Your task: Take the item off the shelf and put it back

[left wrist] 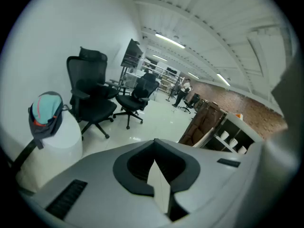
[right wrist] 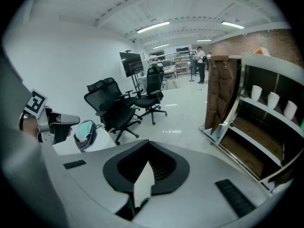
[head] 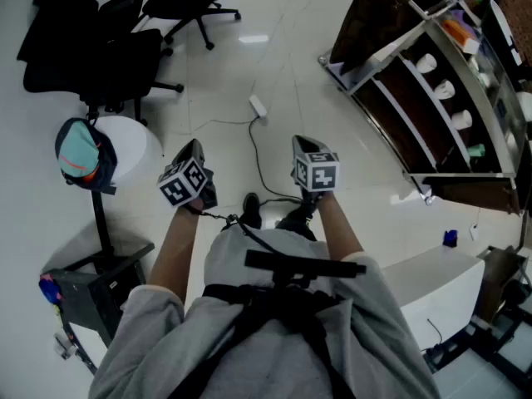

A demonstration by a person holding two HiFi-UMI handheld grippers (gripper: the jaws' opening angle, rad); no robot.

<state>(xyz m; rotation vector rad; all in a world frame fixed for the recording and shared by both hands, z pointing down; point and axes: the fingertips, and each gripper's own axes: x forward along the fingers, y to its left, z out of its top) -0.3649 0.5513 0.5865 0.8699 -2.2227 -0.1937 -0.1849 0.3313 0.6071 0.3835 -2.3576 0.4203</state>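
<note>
The brown shelf (head: 413,144) stands at the upper right, several steps from me, and shows too in the right gripper view (right wrist: 256,148) and the left gripper view (left wrist: 209,127). White cups (head: 443,90) stand in a row on one board (right wrist: 272,99); an orange item (head: 455,30) sits higher and a green one (head: 475,150) lower. My left gripper (head: 193,148) and right gripper (head: 304,143) are held side by side over the floor in front of my body. Both are shut with nothing between the jaws (left wrist: 159,184) (right wrist: 142,184).
Black office chairs (head: 125,48) stand at the upper left. A teal and dark bag (head: 83,152) rests against a white round stand (head: 133,144). A power strip with a cable (head: 258,106) lies on the floor ahead. A white cabinet (head: 436,281) is at my right.
</note>
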